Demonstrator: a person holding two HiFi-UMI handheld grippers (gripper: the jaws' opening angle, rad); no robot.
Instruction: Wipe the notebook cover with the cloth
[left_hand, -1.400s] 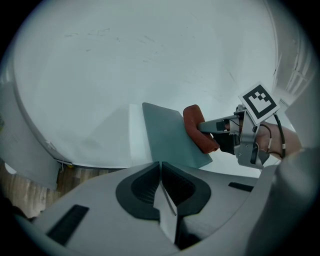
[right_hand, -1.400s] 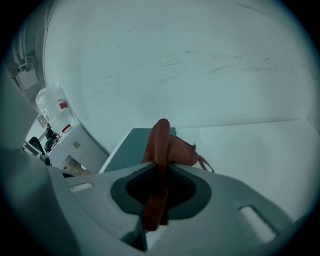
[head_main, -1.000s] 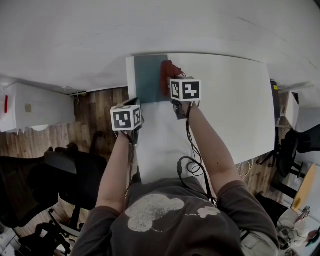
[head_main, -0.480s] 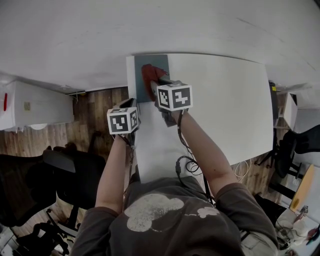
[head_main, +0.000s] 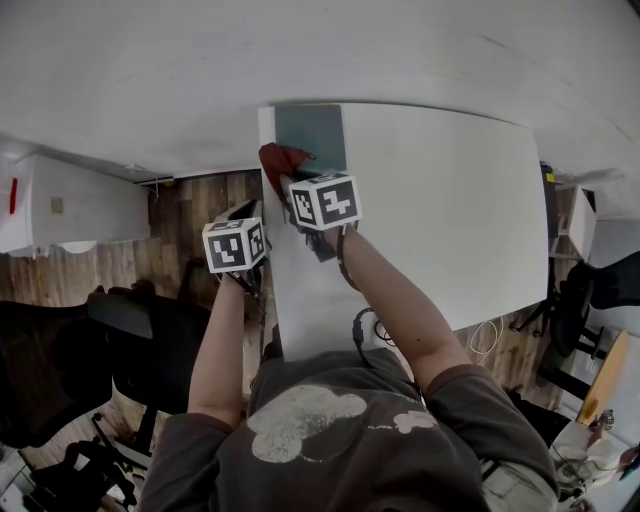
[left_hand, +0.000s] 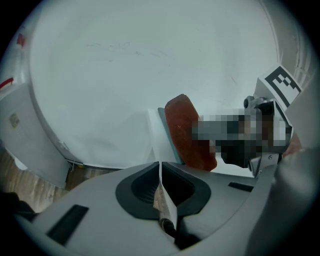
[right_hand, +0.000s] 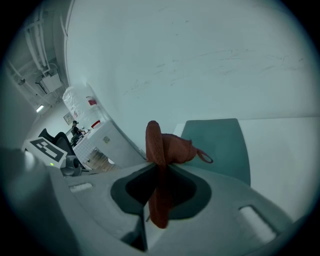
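A teal notebook (head_main: 312, 138) lies flat at the far left corner of the white table (head_main: 440, 200). My right gripper (head_main: 296, 180) is shut on a red cloth (head_main: 279, 160), which hangs bunched at the notebook's near left corner, over the table's left edge. In the right gripper view the cloth (right_hand: 165, 147) stands up between the jaws, with the notebook (right_hand: 220, 145) just beyond. My left gripper (head_main: 246, 214) is shut with nothing seen in it, beside the table's left edge, near and left of the cloth (left_hand: 187, 131).
A wall runs along the table's far side. Left of the table are wooden floor, a white cabinet (head_main: 70, 215) and a dark office chair (head_main: 140, 340). Cables hang at the table's near edge (head_main: 372, 330). More furniture stands at the right (head_main: 585, 225).
My right gripper has drawn the cloth leftward and nearer across the notebook, from its right side to its near left corner. The left gripper drifted slightly left.
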